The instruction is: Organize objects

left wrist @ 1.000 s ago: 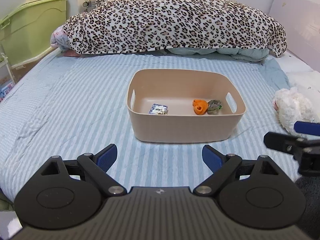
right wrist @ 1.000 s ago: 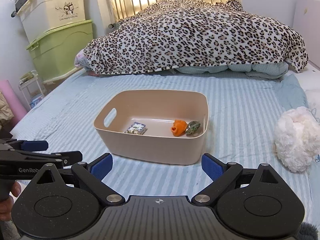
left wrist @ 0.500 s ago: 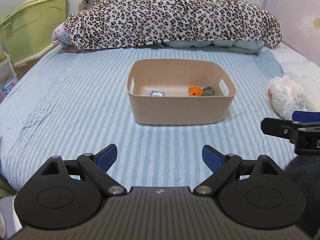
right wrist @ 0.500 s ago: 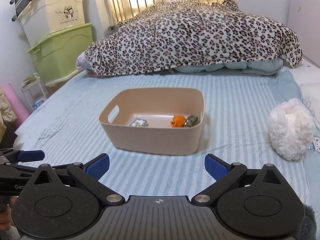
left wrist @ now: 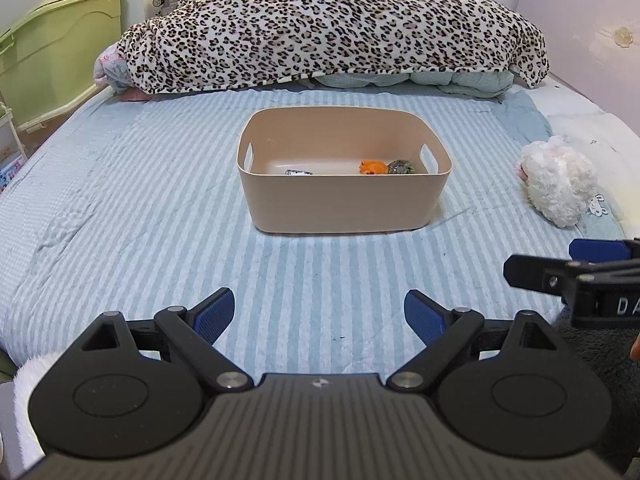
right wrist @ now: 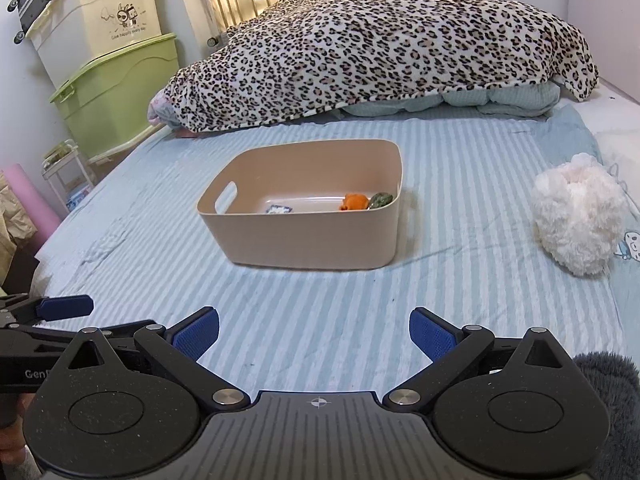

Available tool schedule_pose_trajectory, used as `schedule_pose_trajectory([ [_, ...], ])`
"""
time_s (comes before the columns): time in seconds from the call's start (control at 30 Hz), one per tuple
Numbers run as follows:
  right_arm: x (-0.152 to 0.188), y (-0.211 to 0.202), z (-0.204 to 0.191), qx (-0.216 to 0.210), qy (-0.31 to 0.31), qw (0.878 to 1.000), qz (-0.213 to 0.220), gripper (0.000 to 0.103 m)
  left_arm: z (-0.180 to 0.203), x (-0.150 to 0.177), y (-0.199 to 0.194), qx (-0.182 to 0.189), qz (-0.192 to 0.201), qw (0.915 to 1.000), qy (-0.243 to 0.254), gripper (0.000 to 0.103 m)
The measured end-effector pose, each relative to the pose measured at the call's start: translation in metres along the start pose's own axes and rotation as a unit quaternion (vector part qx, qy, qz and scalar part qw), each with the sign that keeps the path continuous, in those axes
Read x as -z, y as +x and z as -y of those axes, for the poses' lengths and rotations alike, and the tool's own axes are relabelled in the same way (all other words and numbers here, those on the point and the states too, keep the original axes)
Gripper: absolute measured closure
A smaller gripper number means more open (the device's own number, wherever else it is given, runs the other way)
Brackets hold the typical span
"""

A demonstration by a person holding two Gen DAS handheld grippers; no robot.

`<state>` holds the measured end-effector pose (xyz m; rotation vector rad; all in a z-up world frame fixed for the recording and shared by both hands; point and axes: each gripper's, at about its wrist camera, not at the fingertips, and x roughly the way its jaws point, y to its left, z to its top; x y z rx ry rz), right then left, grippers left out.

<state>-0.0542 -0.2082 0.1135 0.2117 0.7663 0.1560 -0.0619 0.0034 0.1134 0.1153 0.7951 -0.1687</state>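
A beige plastic bin (left wrist: pixel 344 204) (right wrist: pixel 304 236) stands on the striped bed. Inside it lie an orange toy (left wrist: pixel 373 167) (right wrist: pixel 353 201), a small grey-green object (left wrist: pixel 400 167) (right wrist: pixel 380 199) and a small printed packet (left wrist: pixel 297 171) (right wrist: pixel 278 209). My left gripper (left wrist: pixel 319 315) is open and empty, well back from the bin near the bed's front edge. My right gripper (right wrist: pixel 314 333) is open and empty too, beside the left one. A white fluffy plush (left wrist: pixel 556 184) (right wrist: pixel 576 216) lies on the bed to the right of the bin.
A leopard-print blanket (left wrist: pixel 332 24) is heaped across the far end of the bed. Green and cream storage boxes (right wrist: pixel 116 92) stand stacked at the left wall. A pink rolled mat (right wrist: pixel 30 204) leans by the bed's left side. A headboard (left wrist: pixel 588 48) runs along the right.
Both grippers have pulled back and lowered from the bin, which now looks farther away. Both stay open and empty. The objects in the bin have not moved.
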Motion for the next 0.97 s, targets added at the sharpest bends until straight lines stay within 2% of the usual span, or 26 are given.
schedule_pose_trajectory([
  [0.77, 0.0033, -0.0056, -0.0058, -0.004, -0.008, 1.0, -0.004, 0.0, 0.0031, -0.0032, -0.0043, 0.003, 0.003, 1.0, 0.005, 0.011],
  [0.97, 0.0029, -0.0044, -0.006, -0.005, -0.007, 1.0, -0.007, 0.0, 0.005, -0.0025, -0.0019, 0.017, 0.001, 0.9998, 0.007, 0.011],
])
